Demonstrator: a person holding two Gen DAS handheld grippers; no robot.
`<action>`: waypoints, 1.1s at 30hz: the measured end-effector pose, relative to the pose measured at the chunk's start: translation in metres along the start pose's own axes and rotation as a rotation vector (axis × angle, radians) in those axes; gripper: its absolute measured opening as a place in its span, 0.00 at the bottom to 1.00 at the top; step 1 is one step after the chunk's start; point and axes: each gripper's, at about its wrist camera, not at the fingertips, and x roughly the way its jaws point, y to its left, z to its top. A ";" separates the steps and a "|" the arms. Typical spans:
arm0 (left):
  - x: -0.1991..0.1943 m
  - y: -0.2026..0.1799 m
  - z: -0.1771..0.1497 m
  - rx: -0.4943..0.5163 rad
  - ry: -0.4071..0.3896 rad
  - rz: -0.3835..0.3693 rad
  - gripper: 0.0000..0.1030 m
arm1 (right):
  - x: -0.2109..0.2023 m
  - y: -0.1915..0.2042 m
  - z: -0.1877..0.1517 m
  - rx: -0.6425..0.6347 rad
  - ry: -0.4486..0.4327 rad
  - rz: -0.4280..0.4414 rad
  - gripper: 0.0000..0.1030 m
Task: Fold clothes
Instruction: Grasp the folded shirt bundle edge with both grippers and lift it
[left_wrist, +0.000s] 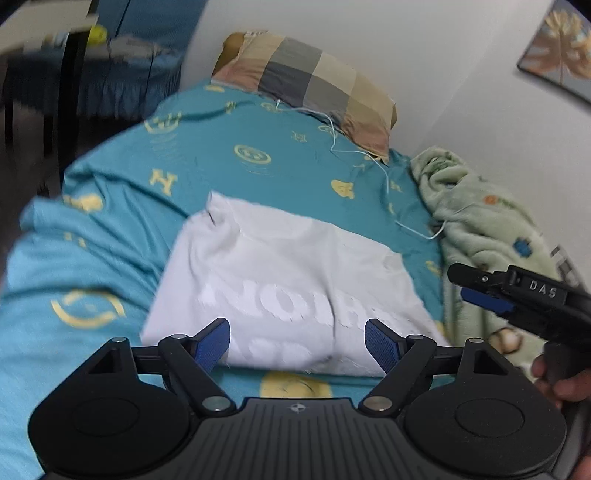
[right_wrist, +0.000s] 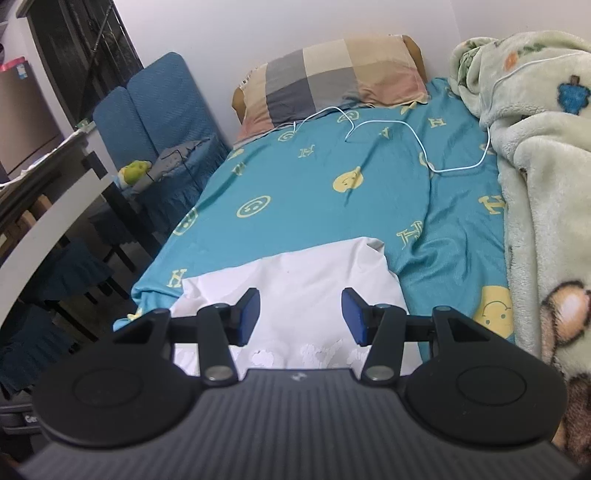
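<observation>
Left gripper is spread, holding nothing, right over the near edge of the white shirt. Shirt lies flat on the bed by its foot, long axis running towards the pillow. Right gripper is spread too, hovering over the same hem; I judge both abt equally near.

- You see a teal bed sheet with yellow smiley faces and H letters covering the bed.
- A checked pillow sits at the bed's far edge, against the wall.
- A thin white cable trails from the pillow toward the right edge.
- A pale green fleece blanket is heaped along that right edge.
- Blue chairs stand beside the left edge.
</observation>
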 end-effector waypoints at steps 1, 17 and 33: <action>0.002 0.004 -0.002 -0.034 0.014 -0.016 0.80 | 0.000 0.000 0.000 0.001 0.001 -0.001 0.50; 0.042 0.066 -0.012 -0.482 0.110 -0.165 0.78 | 0.008 -0.015 0.001 0.152 0.041 0.061 0.51; 0.039 0.074 0.007 -0.571 -0.037 -0.317 0.23 | 0.021 -0.025 -0.030 0.694 0.260 0.490 0.52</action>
